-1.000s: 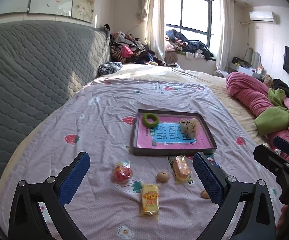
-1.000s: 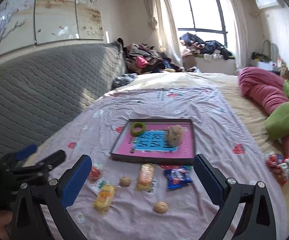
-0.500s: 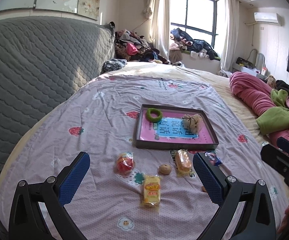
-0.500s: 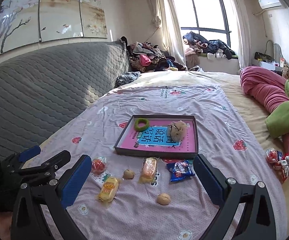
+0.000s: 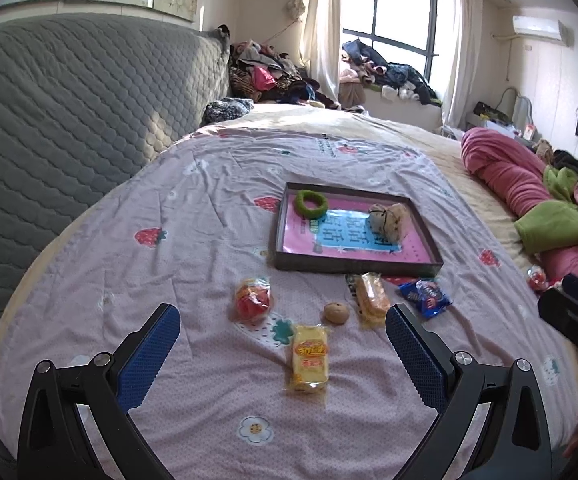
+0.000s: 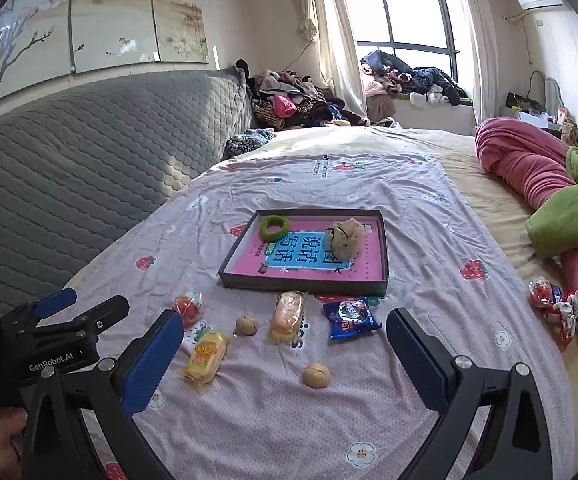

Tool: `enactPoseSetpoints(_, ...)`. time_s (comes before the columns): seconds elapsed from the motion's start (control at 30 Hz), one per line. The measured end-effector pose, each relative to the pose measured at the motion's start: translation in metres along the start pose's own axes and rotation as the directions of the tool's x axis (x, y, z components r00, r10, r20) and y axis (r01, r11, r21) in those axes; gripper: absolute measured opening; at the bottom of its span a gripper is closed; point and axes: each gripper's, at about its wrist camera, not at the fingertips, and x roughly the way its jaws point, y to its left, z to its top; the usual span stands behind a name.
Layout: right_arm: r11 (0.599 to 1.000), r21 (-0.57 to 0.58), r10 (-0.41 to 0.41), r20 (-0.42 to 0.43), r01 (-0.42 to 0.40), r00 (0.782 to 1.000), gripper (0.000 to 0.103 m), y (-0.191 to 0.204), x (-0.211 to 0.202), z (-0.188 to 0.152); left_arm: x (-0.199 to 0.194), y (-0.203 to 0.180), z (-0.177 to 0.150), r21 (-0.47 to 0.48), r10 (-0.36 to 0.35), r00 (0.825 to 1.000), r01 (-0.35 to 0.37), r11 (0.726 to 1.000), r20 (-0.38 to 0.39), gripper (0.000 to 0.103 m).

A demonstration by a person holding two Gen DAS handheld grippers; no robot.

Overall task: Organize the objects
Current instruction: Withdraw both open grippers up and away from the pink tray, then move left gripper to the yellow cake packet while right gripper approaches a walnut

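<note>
A dark tray (image 5: 353, 267) (image 6: 303, 282) with a pink lining lies on the bedspread, holding a green ring (image 5: 311, 204) (image 6: 274, 227) and a beige pouch (image 5: 389, 219) (image 6: 344, 237). In front of it lie a red snack (image 5: 252, 300) (image 6: 187, 306), a yellow cake pack (image 5: 309, 354) (image 6: 205, 355), an orange bread pack (image 5: 373, 298) (image 6: 287, 315), a blue packet (image 5: 425, 297) (image 6: 351, 317) and two walnuts (image 5: 336, 313) (image 6: 317, 375). My left gripper (image 5: 283, 354) hovers open above the yellow pack. My right gripper (image 6: 281, 354) is open over the snacks, holding nothing.
A grey quilted headboard (image 5: 69, 120) runs along the left. A rolled pink and green quilt (image 5: 529, 192) lies at the right, with a red wrapped item (image 6: 545, 298) beside it. Clothes (image 5: 273, 76) are piled at the far end under the window.
Both grippers have pulled back and risen a little, so the tray and snacks look smaller and farther. Nothing on the bed has moved; both stay open.
</note>
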Motion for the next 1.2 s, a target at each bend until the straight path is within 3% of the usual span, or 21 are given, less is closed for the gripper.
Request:
enactPoseSetpoints(0.17, 1.000, -0.007, 0.003, 0.007, -0.003, 1.000, 0.102, 0.001, -0.003, 0.003, 0.003, -0.002, 0.002, 0.012, -0.007, 1.000, 0.008, 1.000, -0.023, 0.103)
enactPoseSetpoints(0.47, 1.000, -0.012, 0.002, 0.020, -0.002, 1.000, 0.102, 0.001, -0.011, 0.002, -0.008, 0.002, 0.010, 0.023, 0.016, 1.000, -0.016, 1.000, 0.003, 0.103)
enactPoseSetpoints(0.97, 1.000, -0.020, -0.018, -0.006, 0.018, 1.000, 0.102, -0.005, 0.005, -0.017, 0.021, -0.008, -0.031, 0.078, 0.008, 0.997, -0.002, 0.997, -0.077, 0.103)
enactPoseSetpoints(1.2, 0.999, -0.027, -0.035, -0.068, 0.034, 0.997, 0.102, -0.012, 0.028, -0.041, 0.036, -0.015, -0.054, 0.102, 0.015, 0.997, -0.007, 0.995, -0.080, 0.103)
